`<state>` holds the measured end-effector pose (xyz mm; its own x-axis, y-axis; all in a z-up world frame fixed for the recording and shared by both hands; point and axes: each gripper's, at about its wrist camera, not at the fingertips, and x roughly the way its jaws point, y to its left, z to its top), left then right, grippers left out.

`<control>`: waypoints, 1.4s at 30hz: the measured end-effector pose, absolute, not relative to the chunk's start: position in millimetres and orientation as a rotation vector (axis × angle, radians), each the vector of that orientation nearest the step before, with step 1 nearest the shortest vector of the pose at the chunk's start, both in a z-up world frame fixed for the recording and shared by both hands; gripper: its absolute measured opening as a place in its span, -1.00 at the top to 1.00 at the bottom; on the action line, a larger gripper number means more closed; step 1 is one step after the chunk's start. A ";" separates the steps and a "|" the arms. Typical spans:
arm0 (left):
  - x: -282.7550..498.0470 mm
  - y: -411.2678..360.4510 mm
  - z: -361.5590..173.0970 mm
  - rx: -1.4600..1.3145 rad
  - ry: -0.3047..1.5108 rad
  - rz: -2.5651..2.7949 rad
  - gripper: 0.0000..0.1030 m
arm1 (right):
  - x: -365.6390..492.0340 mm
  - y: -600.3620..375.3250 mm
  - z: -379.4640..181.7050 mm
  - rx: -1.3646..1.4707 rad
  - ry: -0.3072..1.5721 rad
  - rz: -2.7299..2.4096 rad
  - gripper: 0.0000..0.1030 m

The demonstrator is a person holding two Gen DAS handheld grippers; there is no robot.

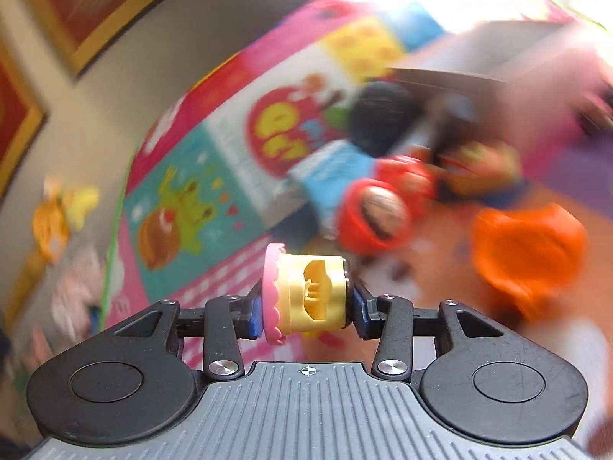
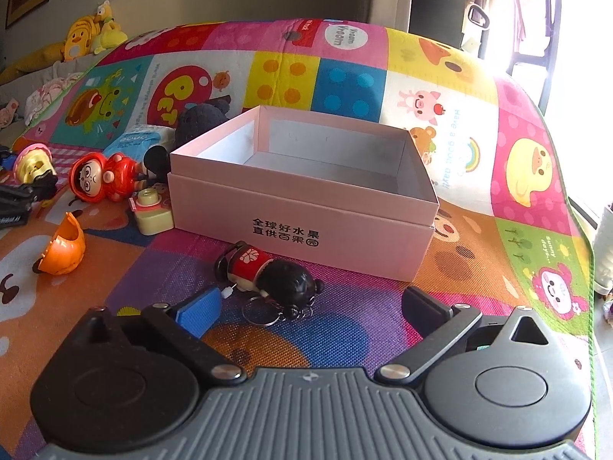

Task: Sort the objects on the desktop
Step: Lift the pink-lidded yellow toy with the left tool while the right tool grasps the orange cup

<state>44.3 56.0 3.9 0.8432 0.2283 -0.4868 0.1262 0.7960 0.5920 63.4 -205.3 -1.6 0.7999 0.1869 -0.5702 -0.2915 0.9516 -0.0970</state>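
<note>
Left gripper (image 1: 306, 299) clenched on a yellow toy (image 1: 310, 295); right gripper (image 2: 310, 306) released above the doll keychain (image 2: 268, 272). Carry the toy level to the box (image 2: 306, 226).

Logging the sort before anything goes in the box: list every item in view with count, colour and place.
box: 1, pale pink, open, nothing inside, mid-mat
play mat: 1, multicoloured, under everything
gold toy with pink frill: 1, held in the left gripper, far left of the right wrist view
red-hooded figure: 1, red, lying left of the box
black-haired doll keychain: 1, black and red, in front of the box
orange shell piece: 1, orange, left foreground
cream toy camera: 1, cream, at the box's left corner
tissue pack: 1, blue and white, behind the figure
dark plush: 1, black, behind the box's left side
yellow plush toys: a pile, far left background
left gripper: jaws shut on the gold toy
right gripper: jaws open, nothing between them
</note>
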 end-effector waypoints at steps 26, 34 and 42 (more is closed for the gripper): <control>-1.4 68.5 35.4 0.084 0.552 0.112 -0.99 | 59.3 -172.8 13.9 -0.127 0.642 0.371 -0.98; -15.8 112.0 37.6 -0.075 0.550 0.205 -0.99 | 21.8 -82.1 28.3 -0.400 0.507 0.782 -0.72; -24.8 116.4 32.5 -0.113 0.572 0.121 -0.99 | 51.7 -61.1 4.3 -0.425 0.616 0.813 0.05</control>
